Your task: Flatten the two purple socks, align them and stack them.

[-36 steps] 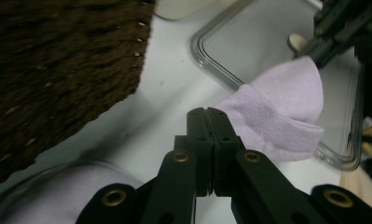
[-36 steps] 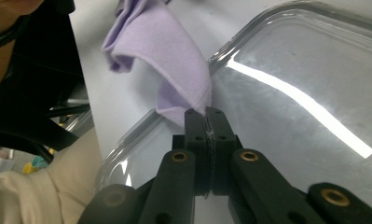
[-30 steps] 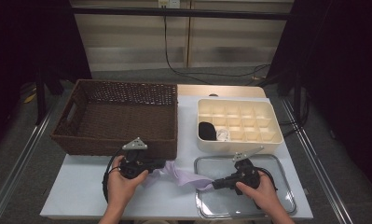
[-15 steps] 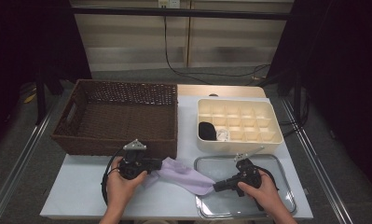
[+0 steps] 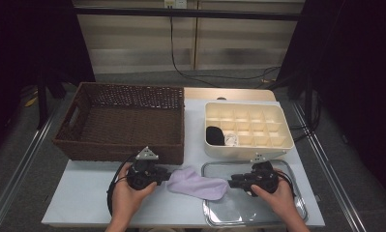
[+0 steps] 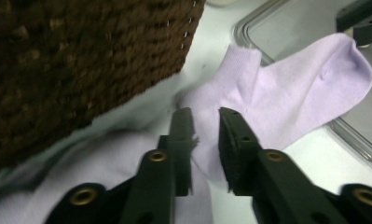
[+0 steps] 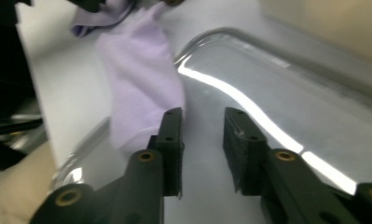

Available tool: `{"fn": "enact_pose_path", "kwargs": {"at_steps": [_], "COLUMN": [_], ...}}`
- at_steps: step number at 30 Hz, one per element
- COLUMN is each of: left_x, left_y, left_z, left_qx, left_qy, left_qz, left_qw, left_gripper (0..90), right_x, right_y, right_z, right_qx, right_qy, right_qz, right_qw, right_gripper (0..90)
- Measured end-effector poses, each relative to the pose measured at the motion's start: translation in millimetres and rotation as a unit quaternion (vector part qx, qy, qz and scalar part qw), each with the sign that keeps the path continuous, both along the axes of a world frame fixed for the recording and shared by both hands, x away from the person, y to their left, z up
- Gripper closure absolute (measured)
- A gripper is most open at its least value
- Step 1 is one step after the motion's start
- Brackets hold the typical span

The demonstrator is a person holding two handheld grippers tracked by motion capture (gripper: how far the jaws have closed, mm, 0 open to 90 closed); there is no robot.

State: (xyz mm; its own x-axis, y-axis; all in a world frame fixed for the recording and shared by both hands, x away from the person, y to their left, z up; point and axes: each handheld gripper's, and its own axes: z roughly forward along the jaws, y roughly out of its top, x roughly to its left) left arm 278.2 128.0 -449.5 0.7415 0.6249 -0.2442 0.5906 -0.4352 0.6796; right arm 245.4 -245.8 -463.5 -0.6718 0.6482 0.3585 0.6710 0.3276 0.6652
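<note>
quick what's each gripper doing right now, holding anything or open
Left gripper: jaws just opened, pads apart over the sock, not gripping it.
Right gripper: jaws just opened, nothing between them, sock beside one jaw.

Pale lilac cotton sock (image 5: 197, 182) at table centre-front, lying flat — toe end over the rim of the shallow steel tray (image 5: 297, 212) at its 3 o'clock. Dark brown woven wicker basket (image 5: 120, 121) at the sock's 11 o'clock. Cream plastic divided organiser box (image 5: 248, 129) at 1 o'clock, directly behind the tray. Left gripper (image 5: 167, 176) at the sock's 9 o'clock end; right gripper (image 5: 230, 182) at its 3 o'clock end, over the tray.
</note>
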Motion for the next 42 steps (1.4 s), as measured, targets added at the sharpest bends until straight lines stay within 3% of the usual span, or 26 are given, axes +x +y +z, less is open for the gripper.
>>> {"fn": "enact_pose_path", "kwargs": {"at_steps": [3,7,12,16,19,22,24,26,32,39,42], "left_x": [2.2,6.4,8.1,9.3,8.4,5.9,3.6,1.0,-3.8,-12.1,-13.6], "left_y": [-4.2,-8.0,-14.5,-18.4,-23.4,-28.0,-30.3,-31.8,-29.4,-25.6,-22.4], "left_z": [0.1,-2.6,-9.8,-16.3,-20.0,-21.4,-18.7,-17.7,-17.5,-16.2,-12.8], "left_qx": [0.019,0.021,0.038,0.050,0.072,0.073,0.084,0.089,0.081,0.080,0.074], "left_qy": [-0.023,-0.044,-0.054,-0.047,-0.043,-0.035,-0.025,-0.028,-0.017,-0.005,-0.003], "left_qz": [-0.011,-0.016,-0.022,-0.032,-0.041,-0.057,-0.067,-0.075,-0.077,-0.082,-0.069], "left_qw": [0.9995,0.9987,0.9976,0.9972,0.9956,0.9951,0.9939,0.9928,0.9935,0.9935,0.9948], "left_gripper": [68.0,64.5,62.0,63.5,65.8,75.8,84.4,86.5,87.0,86.5,78.5], "right_x": [-1.4,-5.0,-8.7,-10.9,-10.2,-9.0,-8.2,-7.6,-5.5,-0.3,2.0], "right_y": [0.5,8.1,18.6,28.6,30.5,28.4,25.9,23.7,20.0,21.6,23.3], "right_z": [2.7,5.9,8.3,3.4,-0.8,-3.5,-4.3,-4.3,-4.0,-3.4,-2.5], "right_qx": [-0.011,-0.017,-0.017,-0.045,-0.059,-0.078,-0.080,-0.074,-0.074,-0.074,-0.070], "right_qy": [-0.019,-0.030,-0.054,-0.063,-0.057,-0.057,-0.058,-0.058,-0.057,-0.061,-0.064], "right_qz": [-0.006,0.014,0.032,0.048,0.049,0.044,0.038,0.032,0.022,0.019,0.016], "right_qw": [0.9997,0.9993,0.9979,0.9959,0.9954,0.9943,0.9944,0.9950,0.9953,0.9952,0.9953], "right_gripper": [65.4,65.2,59.9,61.5,68.2,71.7,73.9,76.1,80.1,78.8,74.3]}}
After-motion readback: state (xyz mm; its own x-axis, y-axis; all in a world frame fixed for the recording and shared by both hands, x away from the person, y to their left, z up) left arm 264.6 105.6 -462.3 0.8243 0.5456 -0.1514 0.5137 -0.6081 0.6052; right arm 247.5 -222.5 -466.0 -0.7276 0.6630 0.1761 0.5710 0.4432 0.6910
